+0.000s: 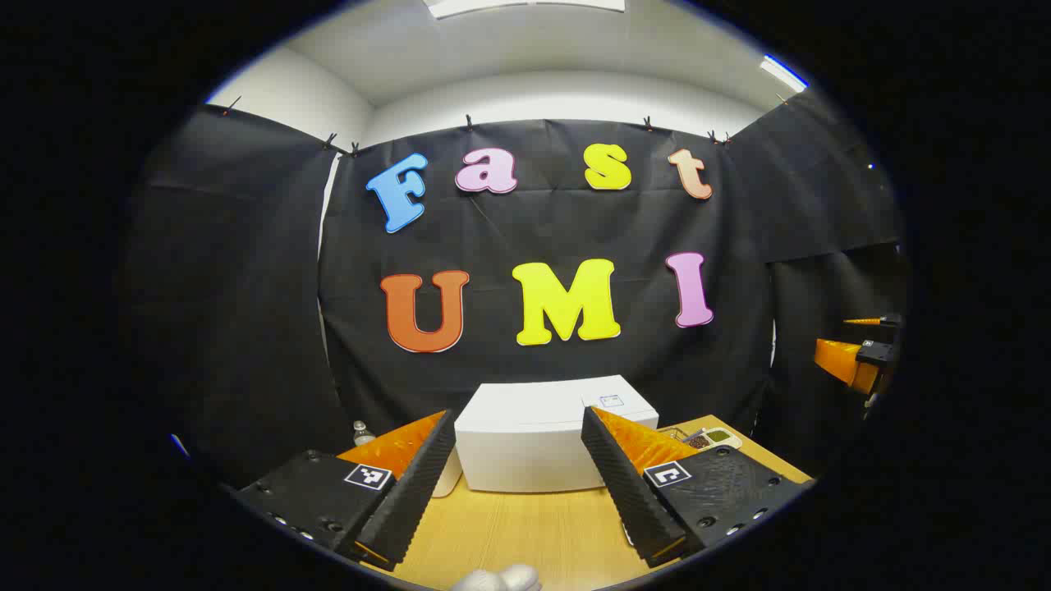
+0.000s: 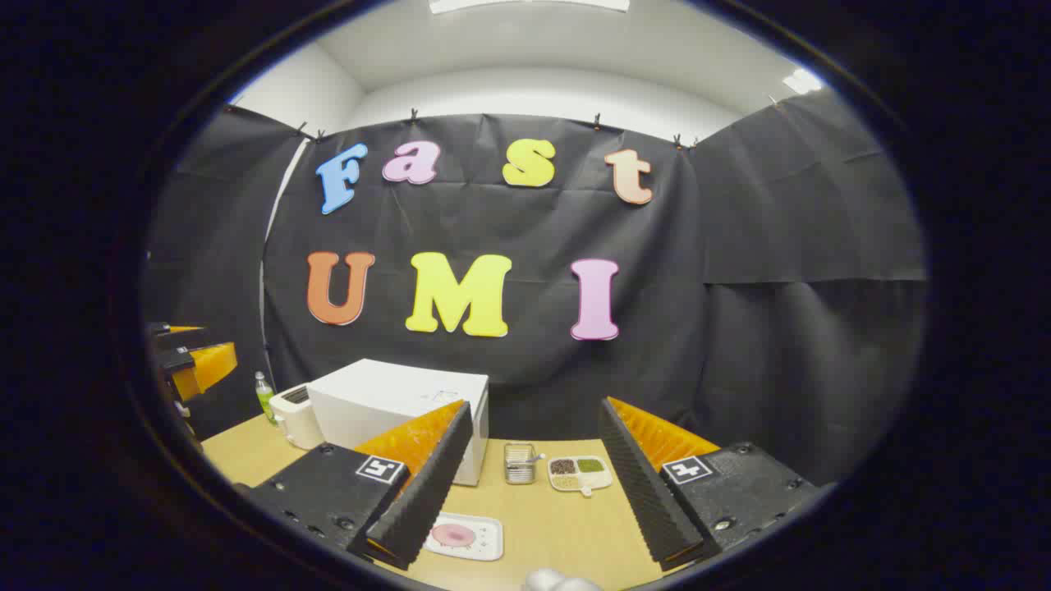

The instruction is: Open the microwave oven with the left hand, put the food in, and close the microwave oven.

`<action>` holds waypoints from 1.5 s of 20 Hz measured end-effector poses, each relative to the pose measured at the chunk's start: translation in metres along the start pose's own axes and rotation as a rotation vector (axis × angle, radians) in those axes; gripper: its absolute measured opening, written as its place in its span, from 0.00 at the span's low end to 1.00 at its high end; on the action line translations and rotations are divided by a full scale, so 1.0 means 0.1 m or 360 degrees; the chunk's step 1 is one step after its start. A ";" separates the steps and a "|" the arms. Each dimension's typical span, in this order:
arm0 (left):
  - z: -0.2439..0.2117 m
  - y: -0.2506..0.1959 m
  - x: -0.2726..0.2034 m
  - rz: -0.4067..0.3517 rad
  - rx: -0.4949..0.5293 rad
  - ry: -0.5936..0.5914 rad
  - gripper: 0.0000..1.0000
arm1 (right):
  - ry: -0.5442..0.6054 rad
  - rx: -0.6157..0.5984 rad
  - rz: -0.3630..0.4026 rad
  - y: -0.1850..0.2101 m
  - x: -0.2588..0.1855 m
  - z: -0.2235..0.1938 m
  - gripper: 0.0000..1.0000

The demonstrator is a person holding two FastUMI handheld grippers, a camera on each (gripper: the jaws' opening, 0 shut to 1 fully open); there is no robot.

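A white microwave oven (image 1: pixel 530 439) stands shut at the back of the wooden table (image 1: pixel 525 533), straight ahead of my left gripper (image 1: pixel 519 476), which is open and empty above the table. In the right gripper view the microwave oven (image 2: pixel 394 406) is at the left. A white tray with a pink food item (image 2: pixel 456 535) lies on the table just in front of my right gripper (image 2: pixel 534 480), which is open and holds nothing. The other gripper (image 2: pixel 193 361) hangs at the far left of that view, and a gripper (image 1: pixel 858 357) is at the far right of the left gripper view.
A white toaster (image 2: pixel 294 414) and a small green bottle (image 2: pixel 263 394) stand left of the microwave. To its right are a metal rack (image 2: pixel 519 461) and a divided dish of grains (image 2: pixel 579 472). Black cloth walls close the booth on three sides.
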State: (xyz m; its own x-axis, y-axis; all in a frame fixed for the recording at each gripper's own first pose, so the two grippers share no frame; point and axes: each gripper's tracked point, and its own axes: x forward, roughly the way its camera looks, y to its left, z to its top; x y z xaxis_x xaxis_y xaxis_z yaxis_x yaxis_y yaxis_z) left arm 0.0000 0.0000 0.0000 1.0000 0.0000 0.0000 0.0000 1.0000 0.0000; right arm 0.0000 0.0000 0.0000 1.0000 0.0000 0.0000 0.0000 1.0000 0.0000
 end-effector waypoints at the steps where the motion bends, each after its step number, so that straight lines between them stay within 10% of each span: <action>1: -0.01 0.00 0.00 0.0002 0.0005 0.0001 0.96 | -0.0001 -0.0004 0.0003 0.00 0.01 0.01 0.99; 17: -0.22 -0.24 0.33 -0.0039 0.0033 0.0008 0.95 | 0.0043 -0.0004 0.0001 -0.15 0.11 -0.02 0.99; 30: -1.83 -1.58 1.67 -0.0240 -0.0084 0.0171 0.96 | 0.0095 -0.0099 -0.0114 -0.76 0.18 0.10 0.99</action>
State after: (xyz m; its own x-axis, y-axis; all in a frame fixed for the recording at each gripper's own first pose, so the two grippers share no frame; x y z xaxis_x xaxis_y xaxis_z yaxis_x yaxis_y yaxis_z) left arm 0.1672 -0.1583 -0.1829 0.9829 -0.1526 -0.1026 0.1470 0.9873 -0.0602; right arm 0.0180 -0.0756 0.0099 0.9956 -0.0736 -0.0575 0.0699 0.9955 -0.0641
